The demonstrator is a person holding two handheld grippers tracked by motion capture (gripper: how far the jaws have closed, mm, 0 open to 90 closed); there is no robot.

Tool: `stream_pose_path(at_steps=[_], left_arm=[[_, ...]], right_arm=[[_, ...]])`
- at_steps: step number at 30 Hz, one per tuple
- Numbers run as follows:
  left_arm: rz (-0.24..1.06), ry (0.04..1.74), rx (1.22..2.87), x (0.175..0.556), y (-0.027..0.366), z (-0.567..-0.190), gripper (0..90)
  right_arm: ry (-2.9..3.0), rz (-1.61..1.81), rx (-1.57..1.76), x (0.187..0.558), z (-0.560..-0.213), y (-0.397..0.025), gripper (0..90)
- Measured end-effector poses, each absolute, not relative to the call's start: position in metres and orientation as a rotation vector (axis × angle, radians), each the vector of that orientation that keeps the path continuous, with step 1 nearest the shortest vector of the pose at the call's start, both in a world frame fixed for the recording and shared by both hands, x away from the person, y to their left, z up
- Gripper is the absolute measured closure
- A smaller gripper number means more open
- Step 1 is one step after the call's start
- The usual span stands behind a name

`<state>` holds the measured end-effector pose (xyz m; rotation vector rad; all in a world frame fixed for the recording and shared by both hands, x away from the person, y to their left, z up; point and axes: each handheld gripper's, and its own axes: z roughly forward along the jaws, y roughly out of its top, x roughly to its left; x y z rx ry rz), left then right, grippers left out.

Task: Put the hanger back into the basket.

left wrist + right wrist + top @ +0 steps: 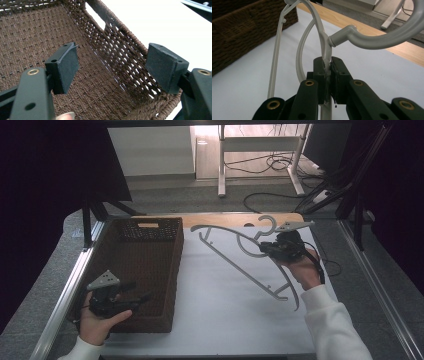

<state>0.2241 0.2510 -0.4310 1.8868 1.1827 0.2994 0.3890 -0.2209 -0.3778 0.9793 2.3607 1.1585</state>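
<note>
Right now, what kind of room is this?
Probably a lab or office workroom set up for recording. A table with a white top holds a wicker basket and a grey hanger, loose cables trail over the floor behind, and a desk frame stands there.

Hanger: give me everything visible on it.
The hanger is pale grey, plastic by the look: a curved shoulder bar, a thin straight lower bar with small notches, and a rounded hook joined at the neck. It lies slanted across the white table, right of the basket, hook toward the far edge. The right claw is shut on its neck, just below the hook. Whether it is lifted off the table is unclear.
</note>
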Motion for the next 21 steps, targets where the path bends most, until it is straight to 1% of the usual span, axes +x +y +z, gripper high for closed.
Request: stream_pose_path(at_steps=[10, 21], left_arm=[[0.304, 1.175, 1.883, 0.224, 0.249, -0.428, 26.1], [0.307, 1.158, 1.877, 0.226, 0.245, -0.422, 26.1]], right_arm=[[2.394, 1.226, 0.844, 0.369, -0.365, -0.226, 83.1], [2.441, 1.236, 0.773, 0.363, -0.367, -0.220, 83.1]])
